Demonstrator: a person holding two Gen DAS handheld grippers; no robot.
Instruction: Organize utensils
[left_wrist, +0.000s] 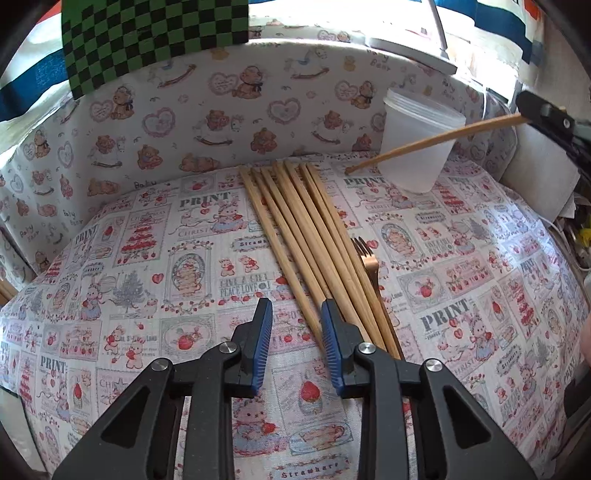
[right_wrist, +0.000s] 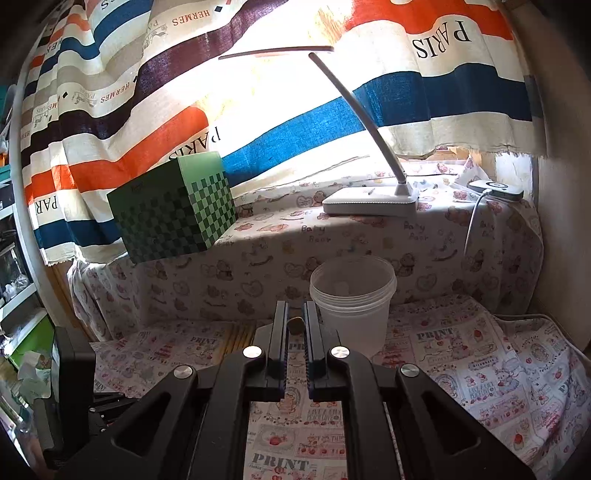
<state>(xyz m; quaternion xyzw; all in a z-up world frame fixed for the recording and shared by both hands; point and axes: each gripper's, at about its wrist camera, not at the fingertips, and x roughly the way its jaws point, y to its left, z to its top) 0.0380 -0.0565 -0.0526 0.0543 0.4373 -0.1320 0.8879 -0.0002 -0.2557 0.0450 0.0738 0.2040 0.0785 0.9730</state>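
Several wooden chopsticks (left_wrist: 295, 236) lie side by side on the printed tablecloth (left_wrist: 147, 258), with a gold fork (left_wrist: 369, 266) at their right edge. My left gripper (left_wrist: 296, 314) is open and empty, low over the near ends of the chopsticks. My right gripper (right_wrist: 295, 314) is shut on one chopstick (left_wrist: 436, 142), whose end shows between the pads (right_wrist: 294, 325). It holds the stick in the air in front of a clear plastic cup (left_wrist: 417, 144), which also stands just right of the gripper in the right wrist view (right_wrist: 351, 295).
A green checkered box (right_wrist: 173, 206) and a white desk lamp (right_wrist: 369, 201) stand on the cloth-covered ledge behind the table. A striped curtain (right_wrist: 258, 92) hangs behind. A white cable (right_wrist: 472, 225) runs down the ledge at right.
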